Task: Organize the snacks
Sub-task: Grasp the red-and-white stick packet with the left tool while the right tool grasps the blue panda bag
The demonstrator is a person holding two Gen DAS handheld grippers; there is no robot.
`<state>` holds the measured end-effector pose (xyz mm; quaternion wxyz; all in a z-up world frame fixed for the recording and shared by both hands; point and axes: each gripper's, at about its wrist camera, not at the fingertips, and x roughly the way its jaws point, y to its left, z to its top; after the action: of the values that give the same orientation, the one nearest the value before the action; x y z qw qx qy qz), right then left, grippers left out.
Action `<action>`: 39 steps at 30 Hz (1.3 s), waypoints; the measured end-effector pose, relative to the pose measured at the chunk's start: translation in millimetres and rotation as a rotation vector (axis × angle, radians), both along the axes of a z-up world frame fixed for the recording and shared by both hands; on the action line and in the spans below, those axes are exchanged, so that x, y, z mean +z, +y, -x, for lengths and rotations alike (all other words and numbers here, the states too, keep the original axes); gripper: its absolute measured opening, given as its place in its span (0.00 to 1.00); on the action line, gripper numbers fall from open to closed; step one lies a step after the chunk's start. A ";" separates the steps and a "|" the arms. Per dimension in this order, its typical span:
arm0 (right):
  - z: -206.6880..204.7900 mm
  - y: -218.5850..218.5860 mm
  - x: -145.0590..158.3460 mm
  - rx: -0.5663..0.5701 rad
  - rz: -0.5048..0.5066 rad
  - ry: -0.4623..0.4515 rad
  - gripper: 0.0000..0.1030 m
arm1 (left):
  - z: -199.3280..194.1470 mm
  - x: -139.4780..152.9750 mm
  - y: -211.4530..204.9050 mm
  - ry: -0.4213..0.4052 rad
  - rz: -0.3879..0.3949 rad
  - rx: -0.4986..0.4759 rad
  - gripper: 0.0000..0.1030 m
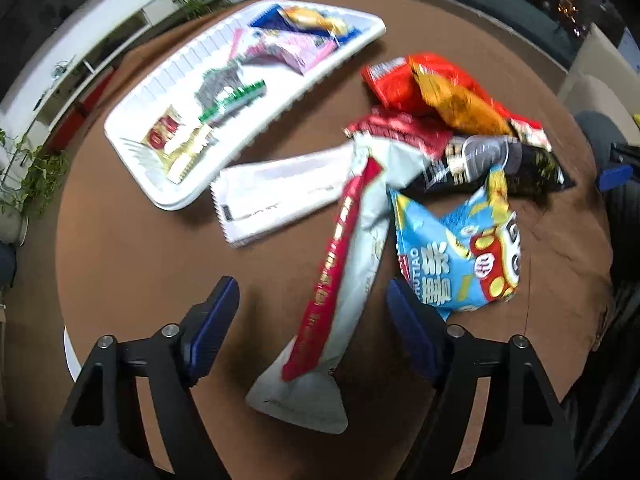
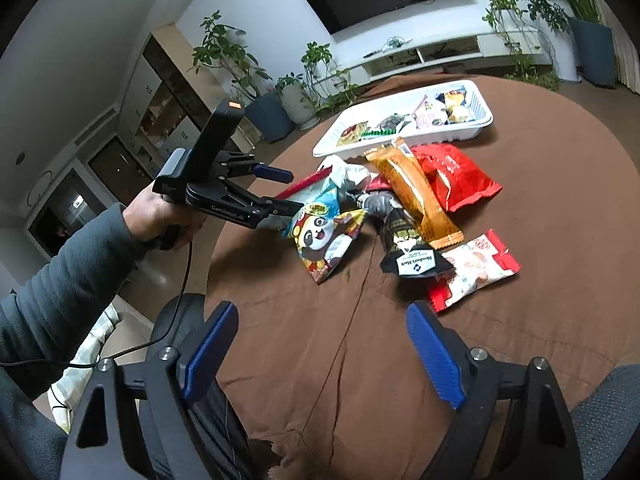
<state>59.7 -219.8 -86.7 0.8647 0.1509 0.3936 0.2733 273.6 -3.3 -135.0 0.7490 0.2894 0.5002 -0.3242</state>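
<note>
Brown cloth (image 2: 560, 208) covers the round table where the snacks lie in a loose pile beside a white tray (image 1: 132, 120).

From the right wrist view, the person's left hand (image 2: 160, 216) grips the left gripper (image 2: 280, 192) at the table's left edge, arm in a grey sleeve, fingers pointing level toward the pile. Its jaws are apart, with nothing clamped between them. The right gripper (image 2: 320, 348) hovers over bare cloth near the table's front edge, jaws also wide apart and empty.

Only the right wrist view shows the red-and-white pack (image 2: 476, 268) at the near end of the pile, just beyond the right gripper's right fingertip. Only the left wrist view shows the flat white pack (image 1: 280, 196) lying beside the tray.

A long pale bag with a red stripe (image 1: 344, 280) runs between the left gripper's (image 1: 312, 312) fingers, though contact cannot be told. The blue panda bag (image 1: 456, 252) lies just beside its right finger. Several small packs already sit in the tray.
</note>
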 end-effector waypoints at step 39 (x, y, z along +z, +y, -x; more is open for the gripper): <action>-80.7 99.8 25.6 0.396 0.410 -0.117 0.73 | 56.9 -12.9 27.3 0.090 0.307 0.391 0.17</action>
<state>140.4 -120.1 -61.1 0.8282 -0.1230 0.4118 0.3597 216.7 24.0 -147.9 0.8095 0.0554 0.5246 -0.2578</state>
